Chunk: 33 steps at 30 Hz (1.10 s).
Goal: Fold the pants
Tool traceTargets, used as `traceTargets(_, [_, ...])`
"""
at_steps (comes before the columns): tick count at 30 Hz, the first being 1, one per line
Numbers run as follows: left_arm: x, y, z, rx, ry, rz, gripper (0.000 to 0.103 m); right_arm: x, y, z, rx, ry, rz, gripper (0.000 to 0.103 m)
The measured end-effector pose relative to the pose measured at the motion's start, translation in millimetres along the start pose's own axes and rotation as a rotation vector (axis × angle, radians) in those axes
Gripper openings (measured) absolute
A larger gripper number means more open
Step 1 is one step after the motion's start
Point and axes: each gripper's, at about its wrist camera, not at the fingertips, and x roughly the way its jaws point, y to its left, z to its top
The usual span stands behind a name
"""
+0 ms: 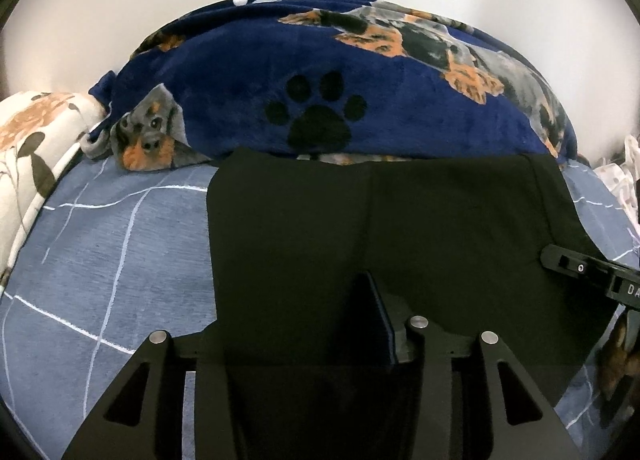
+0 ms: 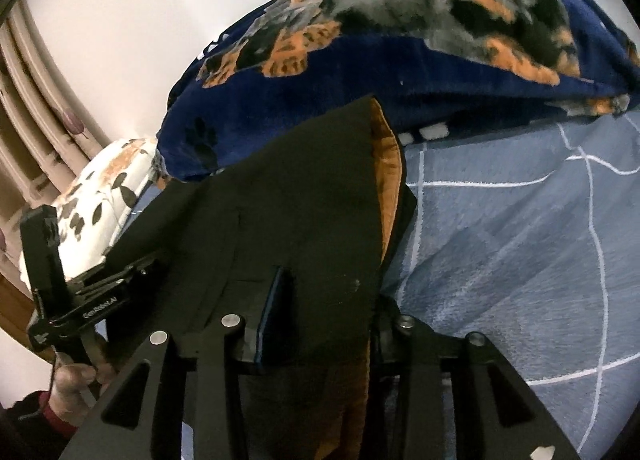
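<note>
One pants (image 1: 380,227), perhaps two blankets (image 1: 248,71).

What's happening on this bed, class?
A person with a two-finger gripper in each hand is folding black pants on a blue grid-patterned bedsheet. The left gripper and right gripper each have the near edge of the fabric between their jaws. The brown lining shows at one edge. A navy dog-print blanket lies bunched behind.

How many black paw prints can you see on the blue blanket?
2. A large paw print on the blue blanket behind the pants; a smaller one near its left end. Folds may hide more.
</note>
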Motion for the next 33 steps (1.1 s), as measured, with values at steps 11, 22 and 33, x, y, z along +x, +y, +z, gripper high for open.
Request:
traceTargets(11, [-0.1,1.4,1.2,-0.010,-0.001,0.013,0.049,3.3,8.0,-0.8,-0.025,-0.007,-0.069,0.039])
traceTargets(22, [-0.9,0.8,0.6,-0.003,-0.005,0.025,0.050,4.8,11.7,-0.7,-0.044,-0.008,-0.107,0.041])
traceTargets(33, [-1.3,-0.4,0.5,0.002,-0.008,0.041,0.052,5.2,12.1,-0.3,-0.045,-0.008,-0.114,0.044])
